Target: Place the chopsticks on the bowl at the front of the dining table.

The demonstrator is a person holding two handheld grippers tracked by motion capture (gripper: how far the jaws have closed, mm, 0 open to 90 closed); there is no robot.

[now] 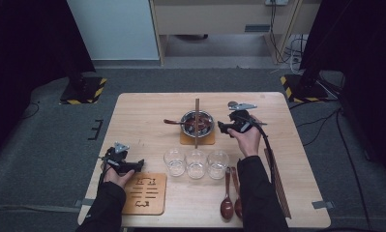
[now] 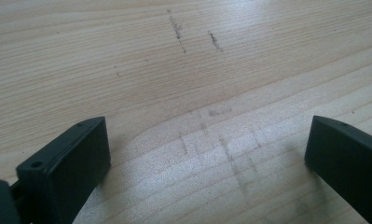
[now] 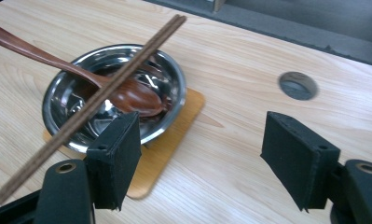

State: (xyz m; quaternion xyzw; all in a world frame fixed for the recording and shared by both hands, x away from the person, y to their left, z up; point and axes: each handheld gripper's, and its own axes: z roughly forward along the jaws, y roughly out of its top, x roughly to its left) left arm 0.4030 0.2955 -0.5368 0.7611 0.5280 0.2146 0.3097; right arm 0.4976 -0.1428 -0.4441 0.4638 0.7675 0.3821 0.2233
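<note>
A: Grippers first, left to right. Your left gripper [image 1: 124, 163] sits low at the near left of the table [image 1: 142, 108], just above the slotted wooden trivet [image 1: 145, 193]. How do its jaws stand?

B: Spread wide in the left gripper view, with bare wood grain between them. You pinch nothing there.

A: Moving right, what lies in front of you?

B: Three clear glasses [image 1: 196, 163] stand in a row at the middle. Beyond them the steel bowl [image 1: 197, 123] rests on a small wooden coaster [image 1: 197, 139]. A wooden spoon [image 3: 58, 63] lies in the bowl, its handle sticking out over the rim. A pair of chopsticks [image 1: 197, 123] lies flat across the bowl, end to end over both rims.

A: And your right gripper [image 1: 229, 126]?

B: You hold it just right of the bowl. Its jaws are parted and empty, one jaw near the bowl's rim and coaster, neither touching the chopsticks.

A: Anything further right?

B: Two more spoons [image 1: 230, 195] lie side by side by your right forearm, near the table's front edge
</note>
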